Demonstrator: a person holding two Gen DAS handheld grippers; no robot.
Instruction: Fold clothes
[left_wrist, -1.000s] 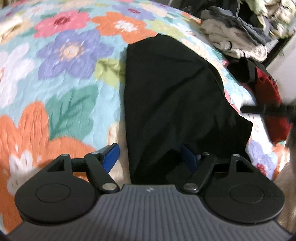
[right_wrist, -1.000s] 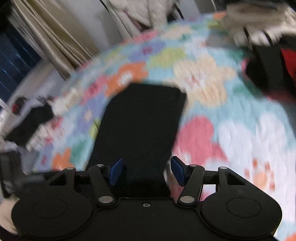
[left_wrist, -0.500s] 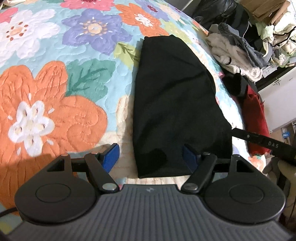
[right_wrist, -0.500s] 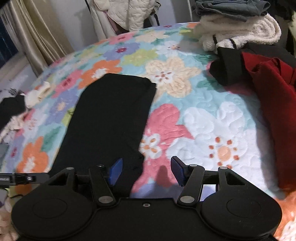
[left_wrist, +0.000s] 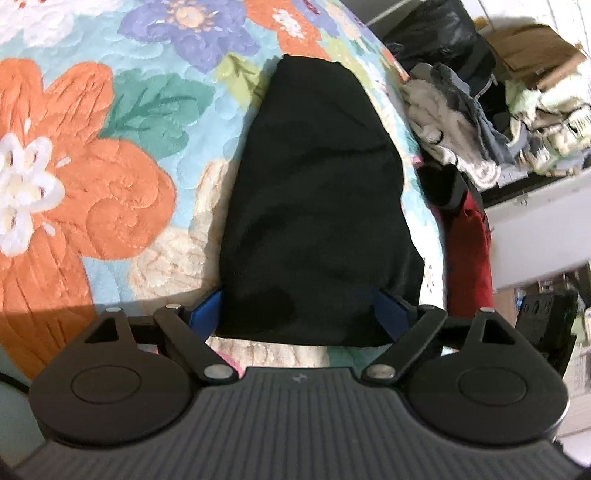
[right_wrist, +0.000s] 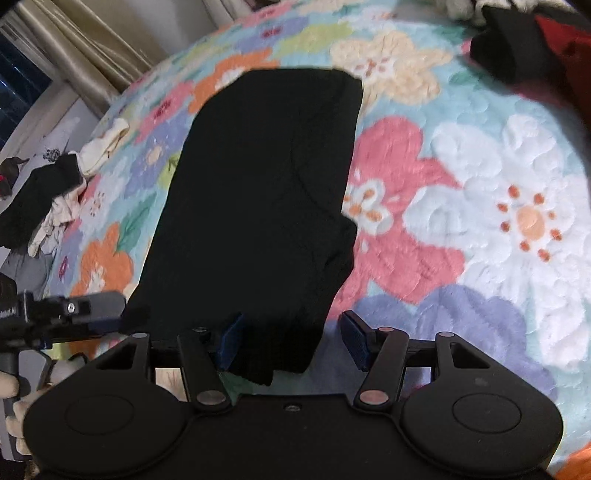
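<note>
A: What lies in front of the claws?

B: The biggest thing is the flowered quilt (left_wrist: 110, 206); it covers the bed and makes a flat place for folding. On it lies the black garment (left_wrist: 314, 206), folded into one long narrow strip that runs straight away from both claws. Probably it lies lengthwise like this so that the near end can be taken and carried over to the far end.

A: And the heaps at the sides?

B: To the right of the left gripper (left_wrist: 303, 319) there is a pile of other clothes (left_wrist: 454, 136) at the bed's edge, perhaps waiting for their turn. Nearer lies a red cloth (left_wrist: 474, 251).

A: How do the claws stand?

B: Both are low, at the near hem, pointing along the strip. The left gripper is spread wide; the hem sits between its blue pads and it pinches nothing. The right gripper (right_wrist: 293, 341) is spread as well, over the near right corner of the garment, holding nothing.
</note>
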